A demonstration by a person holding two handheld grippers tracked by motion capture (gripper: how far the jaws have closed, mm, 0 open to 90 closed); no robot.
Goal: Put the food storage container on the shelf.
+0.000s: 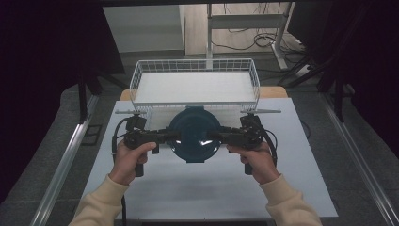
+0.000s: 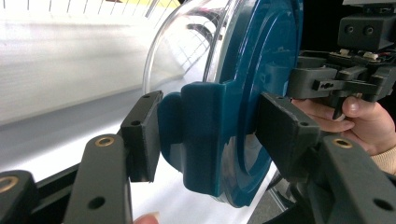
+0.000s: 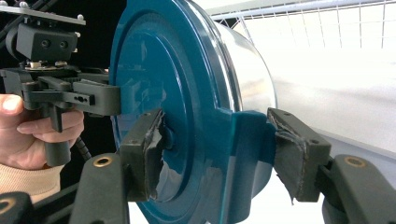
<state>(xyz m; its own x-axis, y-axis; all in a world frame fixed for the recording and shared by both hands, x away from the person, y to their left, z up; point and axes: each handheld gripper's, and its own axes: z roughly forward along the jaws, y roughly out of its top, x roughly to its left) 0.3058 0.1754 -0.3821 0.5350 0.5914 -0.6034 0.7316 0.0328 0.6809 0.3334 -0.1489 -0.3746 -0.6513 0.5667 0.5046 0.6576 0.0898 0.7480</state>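
Lidded container (image 1: 194,134) held off the desk (image 1: 155,188)

We clamp fingers on its stiff side tabs — left gripper (image 1: 173,136) at nine o'clock, right gripper (image 1: 212,137) at three; the clear bowl looks slippery.

I am working in a lab: black curtains (image 1: 42,70) hem in the white table (image 1: 207,188), aluminium frame rails (image 1: 61,165) flank it, and loose cables (image 1: 254,40) trail across the floor behind.

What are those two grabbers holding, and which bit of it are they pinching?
A clear container with a blue lid. The left gripper and right gripper each clamp a blue latch tab on opposite sides of the lid.
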